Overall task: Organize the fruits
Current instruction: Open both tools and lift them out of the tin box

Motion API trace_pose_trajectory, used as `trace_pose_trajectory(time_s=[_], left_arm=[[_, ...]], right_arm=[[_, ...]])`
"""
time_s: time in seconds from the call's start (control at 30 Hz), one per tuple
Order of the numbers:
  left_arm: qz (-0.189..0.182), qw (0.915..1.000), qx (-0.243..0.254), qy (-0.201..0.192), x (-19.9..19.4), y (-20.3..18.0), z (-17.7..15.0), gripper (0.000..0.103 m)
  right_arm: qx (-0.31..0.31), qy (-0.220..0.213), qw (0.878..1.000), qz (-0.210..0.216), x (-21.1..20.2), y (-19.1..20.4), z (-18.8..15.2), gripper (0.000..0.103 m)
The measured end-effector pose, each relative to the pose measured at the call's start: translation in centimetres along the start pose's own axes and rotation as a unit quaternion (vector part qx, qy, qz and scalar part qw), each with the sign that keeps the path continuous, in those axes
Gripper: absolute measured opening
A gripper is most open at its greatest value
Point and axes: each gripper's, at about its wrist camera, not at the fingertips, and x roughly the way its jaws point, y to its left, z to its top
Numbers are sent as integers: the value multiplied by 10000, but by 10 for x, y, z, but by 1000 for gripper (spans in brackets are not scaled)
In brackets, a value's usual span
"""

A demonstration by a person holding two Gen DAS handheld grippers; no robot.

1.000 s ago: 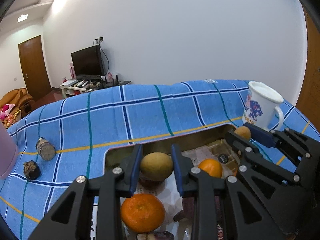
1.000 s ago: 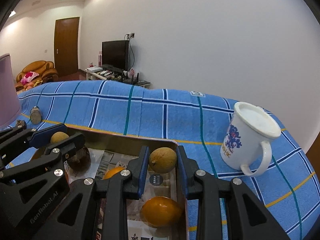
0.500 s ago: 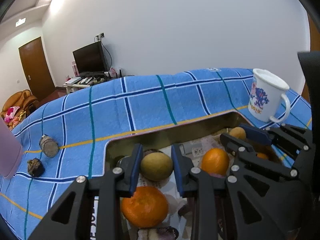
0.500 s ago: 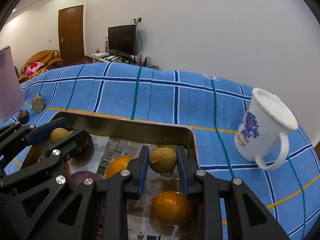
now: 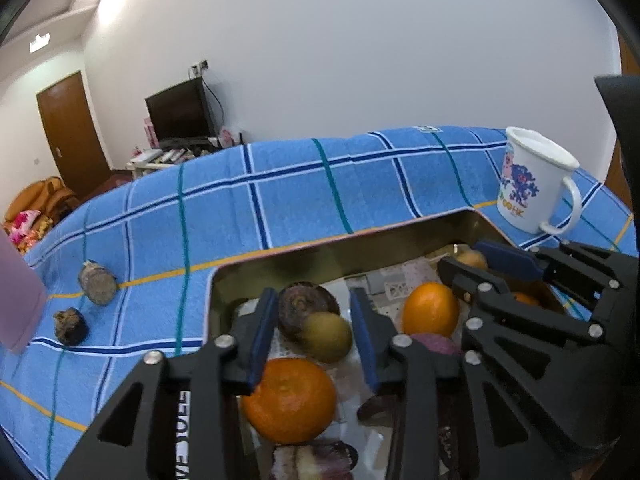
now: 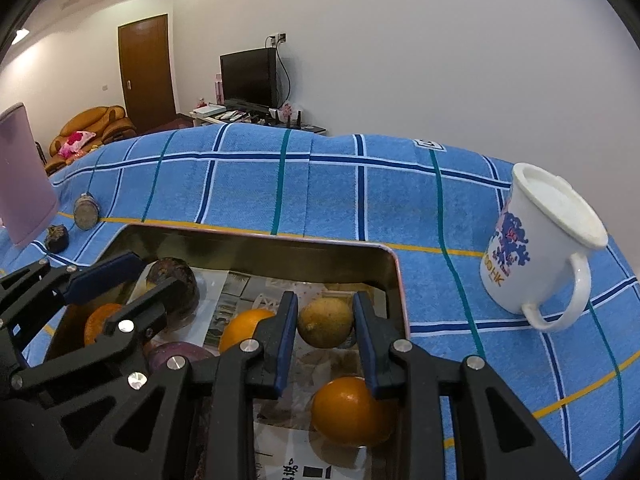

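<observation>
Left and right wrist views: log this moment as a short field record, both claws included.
tray: gold rectangular metal tray, paper-lined, on blue checked cloth
left claw: just been opening; yellow-green round fruit between its pads, gap on one side
right claw: shut on yellow-brown round fruit
also in tray: round orange, dark purple fruit
outside tray: white printed mug

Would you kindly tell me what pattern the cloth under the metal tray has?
The cloth is blue plaid with white, navy, teal and yellow lines, clearest in the right wrist view.
</observation>
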Motion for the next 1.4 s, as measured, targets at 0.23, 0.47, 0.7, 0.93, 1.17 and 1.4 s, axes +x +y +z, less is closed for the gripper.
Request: trace_pose_trajectory(time_s=[0.23,0.47,0.7,0.93,1.17,1.4], left_arm=[[125,9998,-130,6,-3,6,-2,57],[223,9996,-163,-10,-4,7,-3,62],[180,9996,-216,-80,-6,10,-3,71],[133,9993,-313,-155,-10,16,-3,80],[181,9964,-739,-387,-19,33,-2,101],[517,9915,-504,-1082,-40,28,-3,103]], right_arm=[[47,-15,9999,93,-3,-3,-1,32],[60,-20,9999,97,-4,-4,-1,32],[220,-157,9996,69,-12,-10,-3,35],[415,-343,9985,77,-23,-17,-5,45],[1039,-586,9907,649,-32,-35,-6,56],[980,-2148,9715,-188,-79,-35,-12,82]])
